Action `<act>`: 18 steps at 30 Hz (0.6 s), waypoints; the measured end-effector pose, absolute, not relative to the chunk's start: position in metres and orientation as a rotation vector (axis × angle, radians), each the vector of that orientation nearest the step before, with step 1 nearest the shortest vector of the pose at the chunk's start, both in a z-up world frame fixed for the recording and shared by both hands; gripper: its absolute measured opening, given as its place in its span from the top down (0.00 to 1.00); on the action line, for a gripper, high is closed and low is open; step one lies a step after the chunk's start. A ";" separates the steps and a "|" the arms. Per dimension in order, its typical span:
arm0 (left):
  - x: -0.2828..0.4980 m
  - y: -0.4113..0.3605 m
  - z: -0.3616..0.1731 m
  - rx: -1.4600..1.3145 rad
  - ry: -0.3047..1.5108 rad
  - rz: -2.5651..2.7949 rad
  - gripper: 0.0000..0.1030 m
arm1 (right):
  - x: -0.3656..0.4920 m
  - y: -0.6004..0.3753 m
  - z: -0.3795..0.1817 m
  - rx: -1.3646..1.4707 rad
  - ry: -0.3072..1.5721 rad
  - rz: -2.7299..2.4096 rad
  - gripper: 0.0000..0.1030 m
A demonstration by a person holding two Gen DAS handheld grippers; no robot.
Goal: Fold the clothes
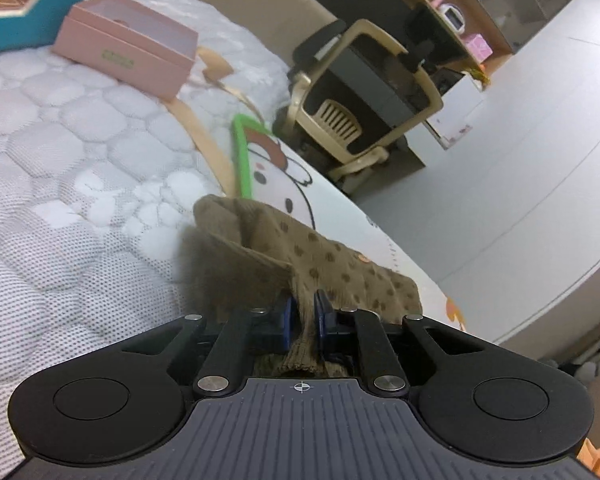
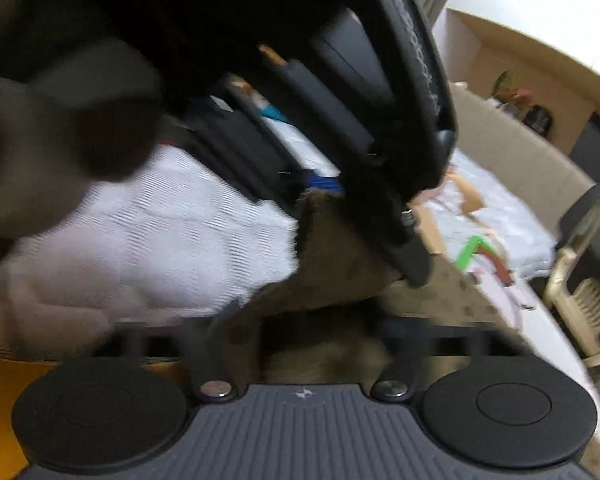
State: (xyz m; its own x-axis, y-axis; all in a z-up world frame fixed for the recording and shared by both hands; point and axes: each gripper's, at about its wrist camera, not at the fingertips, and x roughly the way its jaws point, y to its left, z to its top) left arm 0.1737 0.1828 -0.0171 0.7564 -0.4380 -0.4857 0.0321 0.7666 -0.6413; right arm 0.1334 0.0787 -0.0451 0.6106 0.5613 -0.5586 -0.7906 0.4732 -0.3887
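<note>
A brown dotted garment lies bunched on the white quilted bed. My left gripper is shut on a fold of it, and the ribbed cloth runs back between the blue pads. In the blurred right wrist view, the same brown garment hangs below the left gripper, which fills the upper frame. My right gripper is close under it with brown cloth bunched between its arms. Its fingertips are lost in blur and cloth.
A pink box and a teal box sit further back on the bed. A cartoon-print cloth with a green edge lies by the bed's rim. Beyond the rim are a beige chair and a grey floor.
</note>
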 end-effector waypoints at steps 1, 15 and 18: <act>0.174 0.184 -0.018 -0.660 0.670 -0.279 0.85 | 0.138 0.076 -0.044 -0.664 0.380 0.839 0.80; 0.234 0.187 -0.045 -0.974 0.711 -0.338 0.11 | 0.139 0.009 -0.002 -0.430 0.307 0.844 0.87; 0.258 0.136 0.002 -0.859 0.643 -0.468 0.09 | 0.138 -0.040 0.028 -0.316 0.231 0.759 0.87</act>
